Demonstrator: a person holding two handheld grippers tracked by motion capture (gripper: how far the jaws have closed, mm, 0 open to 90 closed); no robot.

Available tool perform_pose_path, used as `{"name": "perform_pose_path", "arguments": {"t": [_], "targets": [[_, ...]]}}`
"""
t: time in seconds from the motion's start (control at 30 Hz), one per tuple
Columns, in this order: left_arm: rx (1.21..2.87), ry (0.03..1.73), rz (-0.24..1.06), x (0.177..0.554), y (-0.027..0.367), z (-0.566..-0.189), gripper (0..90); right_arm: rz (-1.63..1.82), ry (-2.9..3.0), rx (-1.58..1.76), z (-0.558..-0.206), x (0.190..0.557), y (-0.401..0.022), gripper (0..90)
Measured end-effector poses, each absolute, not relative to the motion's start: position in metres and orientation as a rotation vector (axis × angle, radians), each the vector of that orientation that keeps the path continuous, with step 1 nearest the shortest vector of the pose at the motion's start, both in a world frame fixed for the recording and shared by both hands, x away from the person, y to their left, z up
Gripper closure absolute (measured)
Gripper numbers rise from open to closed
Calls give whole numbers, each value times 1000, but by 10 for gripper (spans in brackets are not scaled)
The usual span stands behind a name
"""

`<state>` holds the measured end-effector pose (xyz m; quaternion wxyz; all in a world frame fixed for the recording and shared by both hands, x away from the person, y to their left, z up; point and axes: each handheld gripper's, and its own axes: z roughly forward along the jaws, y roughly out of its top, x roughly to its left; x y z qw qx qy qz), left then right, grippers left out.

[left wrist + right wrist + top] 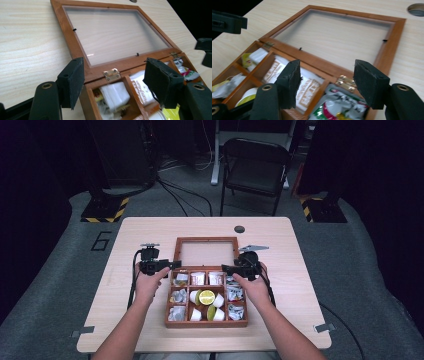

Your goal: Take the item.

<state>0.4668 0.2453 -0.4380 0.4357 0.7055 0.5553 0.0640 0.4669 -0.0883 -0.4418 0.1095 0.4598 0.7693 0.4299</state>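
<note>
A wooden compartment box (206,324) stands on the light table, filled with sachets and white cups, one with a lime-green top (206,297). Its glass-paned lid (206,240) lies flat on the table behind it. My left gripper (172,265) is at the box's rear left corner and points right. My right gripper (227,268) is at the rear right corner and points left. In the left gripper view the jaws (115,72) stand open above a brass hinge (111,74). In the right gripper view the jaws (329,75) stand open near the other hinge (347,83). Nothing is between either pair of pads.
A round grommet hole (239,229) sits in the table behind the lid. A black folding chair (255,165) stands beyond the far edge. Bare tabletop lies left and right of the box. The other gripper shows at the frame edge in each gripper view.
</note>
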Motion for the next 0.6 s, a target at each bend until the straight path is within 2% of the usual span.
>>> {"name": "perform_pose_path", "arguments": {"t": [0.6], "targets": [[1724,1311,150,436,253,-429,333,1305,2370,1228,-449,428,-66,387]]}}
